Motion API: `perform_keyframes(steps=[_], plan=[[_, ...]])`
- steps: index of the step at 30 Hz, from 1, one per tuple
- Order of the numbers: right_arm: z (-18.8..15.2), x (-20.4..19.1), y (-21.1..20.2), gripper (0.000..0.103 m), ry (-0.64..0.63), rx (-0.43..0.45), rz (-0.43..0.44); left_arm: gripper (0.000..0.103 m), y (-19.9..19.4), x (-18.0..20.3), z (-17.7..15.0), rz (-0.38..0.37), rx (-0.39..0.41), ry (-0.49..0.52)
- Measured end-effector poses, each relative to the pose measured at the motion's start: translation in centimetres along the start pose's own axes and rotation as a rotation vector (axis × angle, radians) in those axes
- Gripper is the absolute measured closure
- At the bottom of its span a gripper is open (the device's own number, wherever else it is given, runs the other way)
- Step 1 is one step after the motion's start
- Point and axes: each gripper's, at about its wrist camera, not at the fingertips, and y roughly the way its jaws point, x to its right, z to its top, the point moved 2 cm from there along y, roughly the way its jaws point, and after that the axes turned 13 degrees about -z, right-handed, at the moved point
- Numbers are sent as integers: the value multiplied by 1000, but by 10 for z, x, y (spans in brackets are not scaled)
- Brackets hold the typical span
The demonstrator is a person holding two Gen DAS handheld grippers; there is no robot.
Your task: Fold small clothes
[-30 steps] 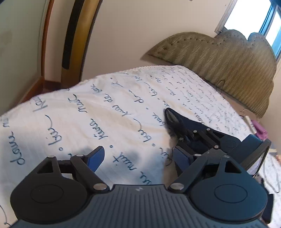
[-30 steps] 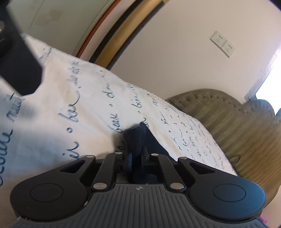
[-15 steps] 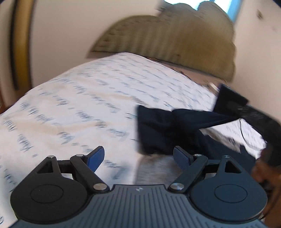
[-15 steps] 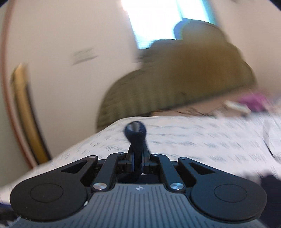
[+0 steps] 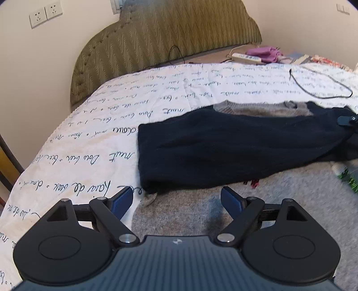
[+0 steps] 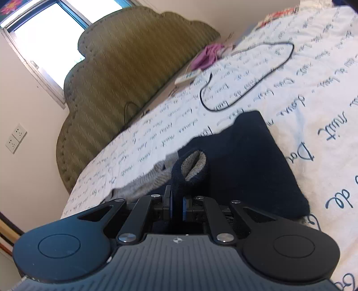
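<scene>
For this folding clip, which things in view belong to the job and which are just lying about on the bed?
Job:
- navy-sleeved grey sweater
- left hand-held gripper, open
- right hand-held gripper, jaws just opening, cuff between them

Lying about:
- black cable
- power strip
- purple cloth
- printed bedspread

One grey-and-navy garment (image 5: 223,152), one black cable (image 5: 322,89), one purple cloth (image 5: 264,52), perhaps two wall sockets (image 5: 44,14).
</scene>
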Motion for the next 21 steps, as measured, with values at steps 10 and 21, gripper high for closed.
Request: perform_keyframes(steps=[10, 21], plan=[[6, 22, 12, 90, 141, -35, 50, 17, -2, -1, -2, -12, -16, -40], [14, 28, -12, 74, -22, 10, -77, 17, -2, 4, -5, -43, -32, -77]])
